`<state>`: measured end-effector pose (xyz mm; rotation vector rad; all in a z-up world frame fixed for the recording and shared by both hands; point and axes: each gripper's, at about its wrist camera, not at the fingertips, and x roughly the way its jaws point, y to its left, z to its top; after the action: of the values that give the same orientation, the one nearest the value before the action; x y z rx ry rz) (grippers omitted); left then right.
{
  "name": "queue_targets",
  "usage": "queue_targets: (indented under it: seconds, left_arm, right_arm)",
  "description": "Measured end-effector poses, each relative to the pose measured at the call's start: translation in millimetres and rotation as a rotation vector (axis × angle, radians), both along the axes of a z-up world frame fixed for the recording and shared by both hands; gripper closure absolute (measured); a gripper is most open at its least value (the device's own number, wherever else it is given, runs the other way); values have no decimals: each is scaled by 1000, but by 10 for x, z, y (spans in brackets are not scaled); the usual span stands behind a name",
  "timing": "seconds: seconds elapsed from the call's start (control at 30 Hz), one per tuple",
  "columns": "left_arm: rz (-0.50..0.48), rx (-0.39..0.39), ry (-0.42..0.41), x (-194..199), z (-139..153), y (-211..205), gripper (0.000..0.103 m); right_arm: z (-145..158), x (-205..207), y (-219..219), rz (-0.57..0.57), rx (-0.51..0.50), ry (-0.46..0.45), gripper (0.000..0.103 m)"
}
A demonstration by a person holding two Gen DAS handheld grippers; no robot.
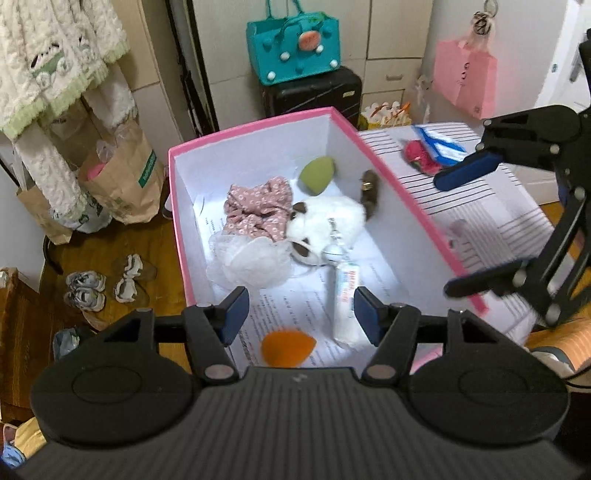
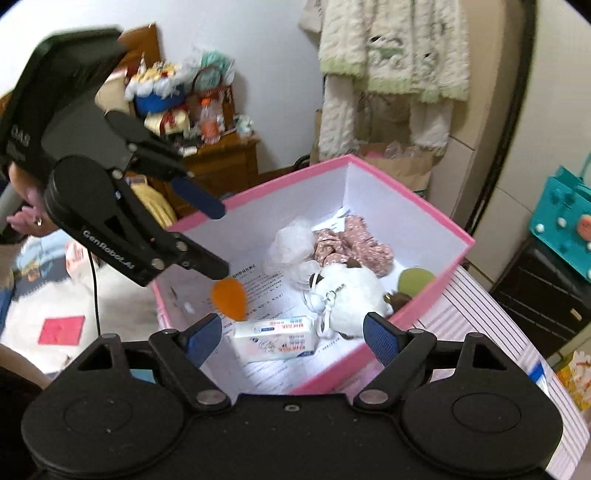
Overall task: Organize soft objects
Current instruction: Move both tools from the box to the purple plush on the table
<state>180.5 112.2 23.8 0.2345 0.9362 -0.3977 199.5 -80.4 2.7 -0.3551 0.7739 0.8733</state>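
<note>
Both the left claw (image 1: 300,314) and right claw (image 2: 293,338) hang spread and empty over the pink box (image 1: 258,127); a careless reach could catch its rim, tipping it off the tabletop (image 1: 480,206).

Home bedroom, hanging fleece robe (image 2: 391,55), suitcase (image 1: 314,94), shoes (image 1: 107,284) on floor

**A crowded bedroom corner**

Pale walls and cream cupboard doors (image 1: 395,33) close in a small room with a brown wooden floor (image 1: 110,254). A fleecy white robe (image 1: 55,74) hangs at the left above brown paper bags (image 1: 125,177). A teal bag (image 1: 293,48) sits on a black suitcase (image 1: 314,96); a pink bag (image 1: 463,79) hangs near the door. A wooden cabinet (image 2: 221,162) holds clutter. Small shoes (image 1: 107,284) lie on the floor.
</note>
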Motion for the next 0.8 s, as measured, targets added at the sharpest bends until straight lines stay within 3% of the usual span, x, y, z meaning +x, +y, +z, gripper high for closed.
queue_targets:
  seconds: [0.43,0.8]
  left_arm:
    - [-66,51,-124,-728,435,-303,36]
    - [-184,11,-127,-1027,339,-768,34]
  right_arm:
    - [293,-598,-594,-73,55,-52,16]
    - [197,-991,-999,-93,69,-78,16]
